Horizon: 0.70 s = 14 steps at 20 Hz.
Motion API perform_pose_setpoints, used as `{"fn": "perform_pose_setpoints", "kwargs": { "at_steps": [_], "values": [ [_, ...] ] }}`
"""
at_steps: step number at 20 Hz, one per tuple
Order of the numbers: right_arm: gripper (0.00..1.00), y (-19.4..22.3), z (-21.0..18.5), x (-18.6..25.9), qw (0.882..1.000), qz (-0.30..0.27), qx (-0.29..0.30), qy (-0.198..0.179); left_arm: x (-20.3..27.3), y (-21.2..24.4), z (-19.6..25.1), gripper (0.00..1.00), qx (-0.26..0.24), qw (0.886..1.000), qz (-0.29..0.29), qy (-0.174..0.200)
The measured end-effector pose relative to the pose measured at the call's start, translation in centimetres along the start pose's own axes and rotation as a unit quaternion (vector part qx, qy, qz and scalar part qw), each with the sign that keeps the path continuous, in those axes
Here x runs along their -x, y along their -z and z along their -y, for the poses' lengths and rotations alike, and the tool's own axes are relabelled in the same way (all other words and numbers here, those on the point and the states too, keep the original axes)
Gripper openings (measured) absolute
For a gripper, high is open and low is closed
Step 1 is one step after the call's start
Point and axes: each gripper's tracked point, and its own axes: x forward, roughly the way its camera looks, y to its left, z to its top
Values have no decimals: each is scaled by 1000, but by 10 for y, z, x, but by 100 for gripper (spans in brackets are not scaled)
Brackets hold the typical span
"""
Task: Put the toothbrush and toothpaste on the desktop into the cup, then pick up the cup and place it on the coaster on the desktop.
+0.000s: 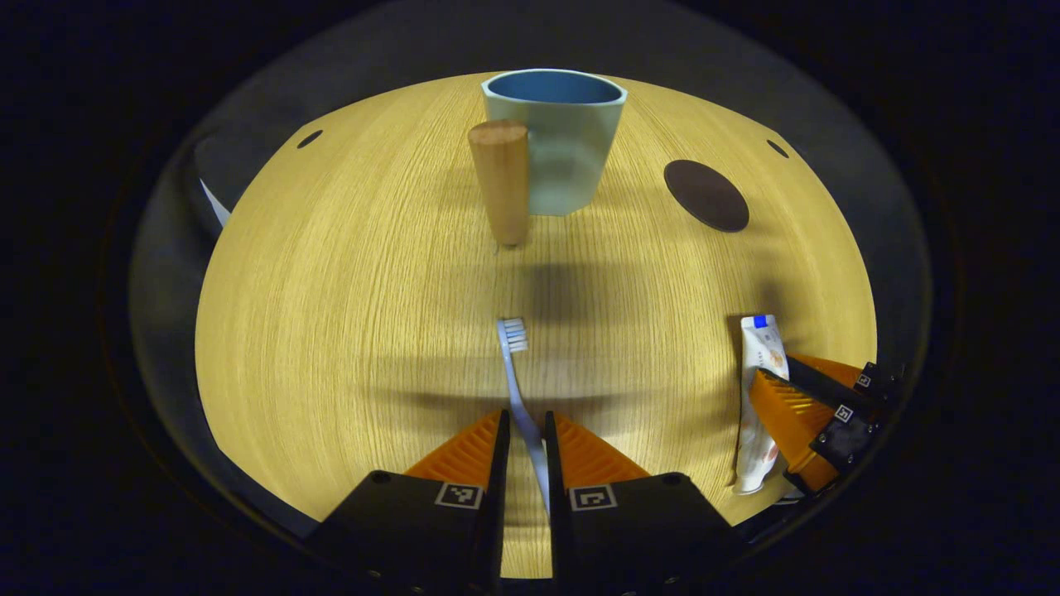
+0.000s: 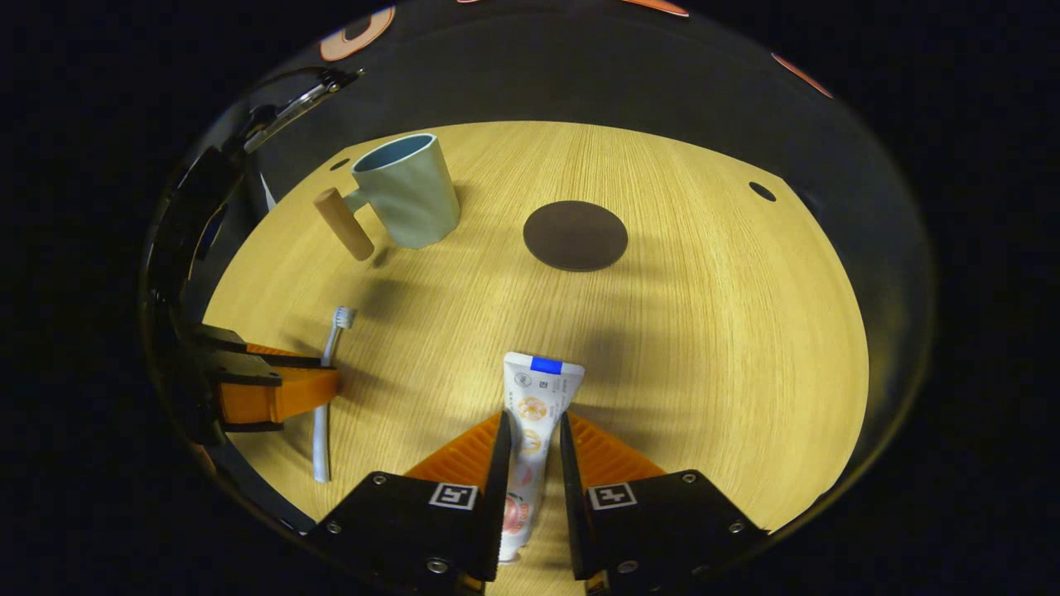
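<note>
A white toothbrush lies on the wooden desktop, its bristle head pointing toward the cup. Its thin handle runs between the fingers of my left gripper, which is shut on it. My right gripper is shut on the white toothpaste tube, which lies flat with its blue-marked end forward. The pale green cup with a wooden peg handle stands upright and looks empty. To its right lies a dark round coaster. In the left gripper view, the right gripper sits low over the tube.
In the right gripper view the cup stands far left, the coaster centre, and the left gripper holds the toothbrush at the left edge. Small dark holes mark the desktop's far corners. Bare wood lies between the grippers and the cup.
</note>
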Motion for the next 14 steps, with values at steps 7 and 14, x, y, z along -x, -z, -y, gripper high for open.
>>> {"fn": "perform_pose_setpoints", "kwargs": {
  "at_steps": [7, 14],
  "values": [
    [13, -3, 0, 4, 999, 23, -11, -35, 2, -15, 9, 7, 24, 999, 22, 20],
    [10, -10, 3, 15, 998, 55, -5, -34, 1, -18, -3, 7, 31, 998, 42, 25]
  ]
}}
